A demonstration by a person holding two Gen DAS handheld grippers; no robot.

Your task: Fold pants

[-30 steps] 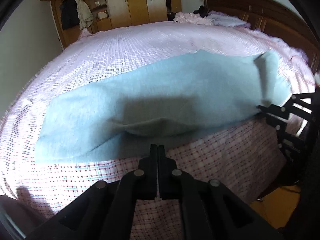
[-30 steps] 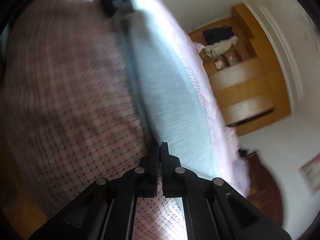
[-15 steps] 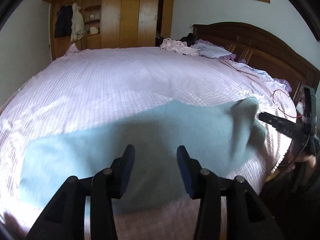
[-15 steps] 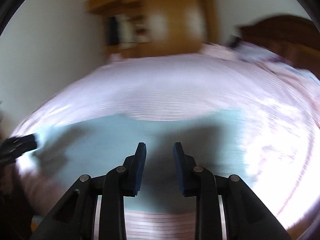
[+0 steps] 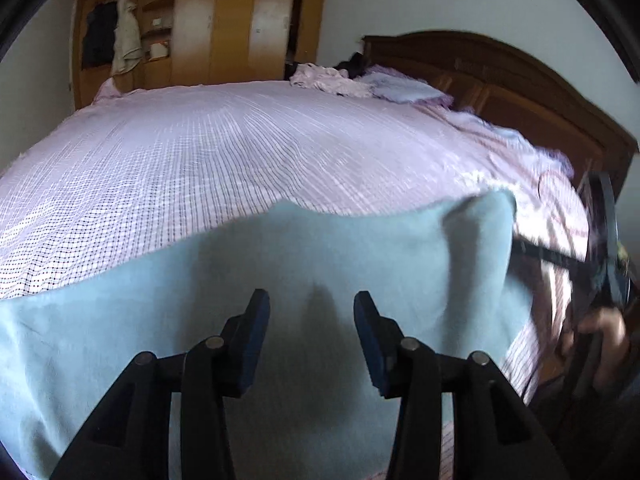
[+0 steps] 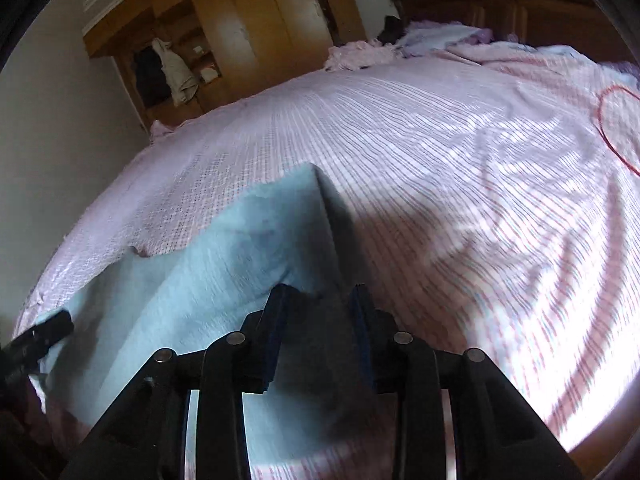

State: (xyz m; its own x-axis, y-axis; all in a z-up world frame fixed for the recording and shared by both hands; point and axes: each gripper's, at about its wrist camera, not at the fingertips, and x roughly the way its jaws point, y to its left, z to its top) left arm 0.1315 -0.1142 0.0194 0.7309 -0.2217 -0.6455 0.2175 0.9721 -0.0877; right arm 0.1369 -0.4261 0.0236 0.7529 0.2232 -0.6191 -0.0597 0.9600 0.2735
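Note:
Light blue pants (image 5: 360,260) lie folded lengthwise in a long strip along the near edge of the bed. My left gripper (image 5: 310,300) hovers over the strip's middle, open, with nothing between its blue pads. My right gripper (image 6: 319,294) hangs above the pants' (image 6: 240,248) right end, where a raised fold runs toward it. Its jaws are opening, and the cloth lies below them with the pads not pressing on it. Each view catches the other gripper at its edge: the right gripper (image 5: 600,240) and the left gripper (image 6: 48,332).
The bed (image 5: 240,140) has a pink checked sheet. A dark wooden headboard (image 5: 500,80) stands at the right, with a pile of clothes (image 5: 332,80) near it. A wooden wardrobe (image 5: 220,20) fills the far wall. A red cord (image 6: 612,128) loops on the sheet. A hand (image 5: 600,328) shows at right.
Both grippers went from shut to open and let go of the pants. The left one moved in over the strip. The right one rolled upright and swung to the pants' right end.

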